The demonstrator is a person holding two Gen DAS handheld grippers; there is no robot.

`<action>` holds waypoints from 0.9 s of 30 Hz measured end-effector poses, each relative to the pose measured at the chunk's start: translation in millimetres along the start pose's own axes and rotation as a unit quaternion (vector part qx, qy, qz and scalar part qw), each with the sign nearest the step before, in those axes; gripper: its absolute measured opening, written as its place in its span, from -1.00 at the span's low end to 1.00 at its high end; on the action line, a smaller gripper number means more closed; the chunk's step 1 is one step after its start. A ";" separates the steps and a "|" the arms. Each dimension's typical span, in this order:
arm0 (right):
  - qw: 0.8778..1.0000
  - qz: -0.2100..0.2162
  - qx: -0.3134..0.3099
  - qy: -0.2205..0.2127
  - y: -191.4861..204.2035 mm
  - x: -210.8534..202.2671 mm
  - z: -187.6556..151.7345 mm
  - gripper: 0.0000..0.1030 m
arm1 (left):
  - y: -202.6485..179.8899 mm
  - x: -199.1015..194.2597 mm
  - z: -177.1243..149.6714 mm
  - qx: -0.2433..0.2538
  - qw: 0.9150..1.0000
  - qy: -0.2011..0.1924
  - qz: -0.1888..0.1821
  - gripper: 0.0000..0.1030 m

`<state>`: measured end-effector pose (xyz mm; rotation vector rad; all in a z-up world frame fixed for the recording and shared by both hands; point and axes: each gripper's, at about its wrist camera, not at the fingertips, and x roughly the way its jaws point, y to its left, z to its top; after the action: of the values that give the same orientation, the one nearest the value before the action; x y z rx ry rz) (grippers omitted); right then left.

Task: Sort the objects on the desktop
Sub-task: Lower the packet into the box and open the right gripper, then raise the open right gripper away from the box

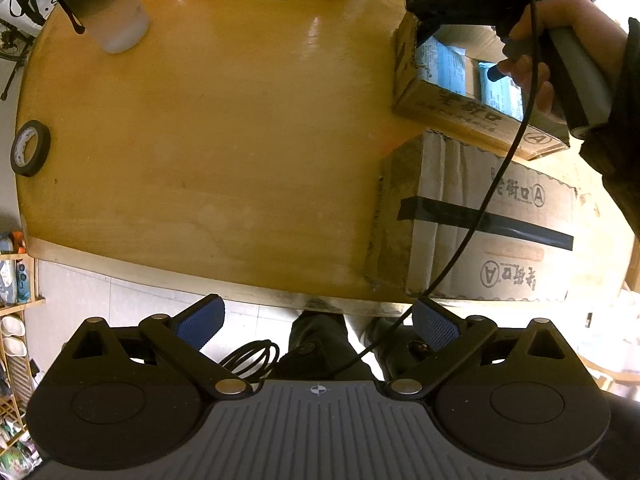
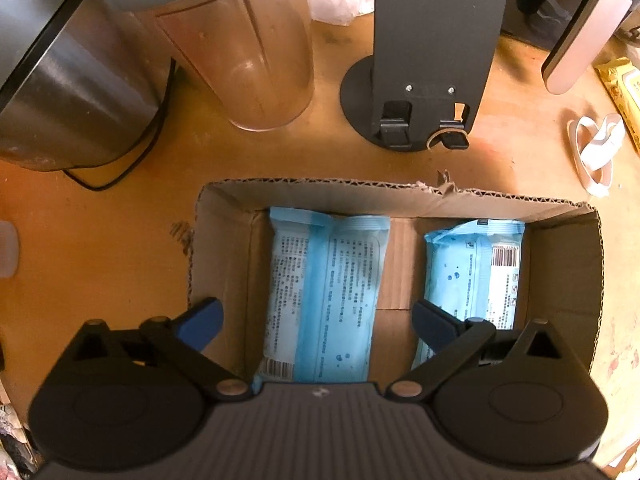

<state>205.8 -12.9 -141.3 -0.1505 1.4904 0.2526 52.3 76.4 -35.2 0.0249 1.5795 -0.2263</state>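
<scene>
Two pale blue wipe packs lie flat in the open cardboard box (image 2: 560,248), side by side with a strip of bare cardboard floor between them. The left pack (image 2: 324,300) is the longer, its glossy wrapper covered in rows of small dark print with a barcode near its close end; the right pack (image 2: 476,264) shows darker blue droplets and a white label with a barcode at its far corner. The box has raw, jagged corrugated edges, and it stands on the orange-brown wooden surface (image 2: 100,248), near a black stand (image 2: 424,64) and a brownish translucent container (image 2: 248,52). The right gripper (image 2: 318,320) hangs above the box with its jaws spread wide and nothing between them; the left pack sits below the gap. The left gripper (image 1: 318,322) hovers off the near edge of the surface, jaws likewise wide apart and empty. From its view, a sealed carton (image 1: 480,220) with black tape sits just in front of the open box, a roll of black tape (image 1: 30,148) lies at the far left edge, and a frosted cup (image 1: 116,12) stands further back.
</scene>
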 end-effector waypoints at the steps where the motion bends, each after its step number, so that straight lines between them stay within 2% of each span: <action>1: 1.000 0.000 -0.001 0.000 0.0 -0.2 0.0 1.00 | -0.1 -0.2 -0.2 0.000 1.000 0.000 0.000 1.00; 27: 1.000 0.005 0.001 -0.010 -22.7 -41.5 -8.1 1.00 | -13.3 -5.0 -9.7 0.007 1.000 -0.010 0.005 1.00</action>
<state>201.3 -39.8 -102.0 -0.1394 1.4725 0.2593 40.7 65.6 -28.4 0.0416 1.5576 -0.2289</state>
